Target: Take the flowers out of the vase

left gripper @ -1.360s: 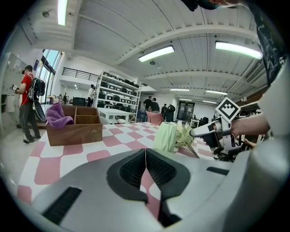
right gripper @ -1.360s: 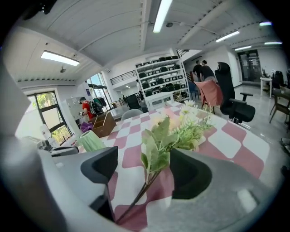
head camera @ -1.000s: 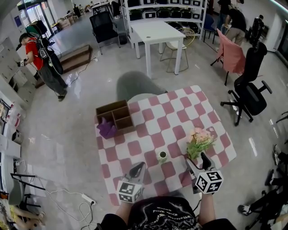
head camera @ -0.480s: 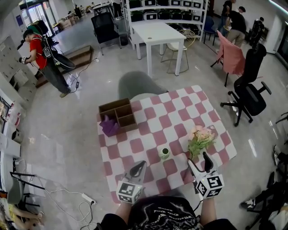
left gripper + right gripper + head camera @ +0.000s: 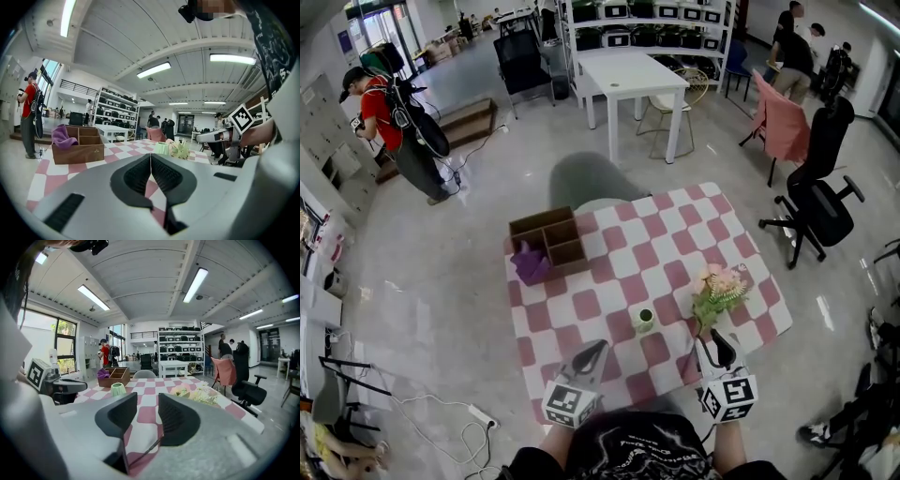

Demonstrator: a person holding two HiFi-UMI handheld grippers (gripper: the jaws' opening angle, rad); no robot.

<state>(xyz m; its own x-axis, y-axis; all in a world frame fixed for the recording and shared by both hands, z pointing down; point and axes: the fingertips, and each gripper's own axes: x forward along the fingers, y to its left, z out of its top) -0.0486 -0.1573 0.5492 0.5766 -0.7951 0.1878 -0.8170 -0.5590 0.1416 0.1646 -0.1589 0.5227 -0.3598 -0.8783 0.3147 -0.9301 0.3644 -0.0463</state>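
Note:
A small green vase (image 5: 642, 320) stands upright near the front of the checked table (image 5: 609, 281); no flowers show in it. The bunch of pink flowers with green leaves (image 5: 719, 289) lies on the cloth to its right. My right gripper (image 5: 719, 349) hovers just short of the flowers, its jaws closing with nothing between them. In the right gripper view the gripper (image 5: 147, 411) still shows a gap, with the vase (image 5: 118, 389) ahead left and the flowers (image 5: 197, 393) ahead right. My left gripper (image 5: 589, 356) is shut and empty, its pads (image 5: 140, 172) touching, short of the vase (image 5: 162, 148).
A brown divided wooden box (image 5: 548, 242) with a purple cloth (image 5: 529, 262) sits at the table's far left corner. A grey chair (image 5: 591, 183) stands behind the table, a black office chair (image 5: 820, 202) to the right. A person in red (image 5: 389, 122) stands far left.
My right gripper has drawn back toward the table's near edge and its jaws have narrowed from wide open. The flowers lie where they were. The left gripper has hardly moved.

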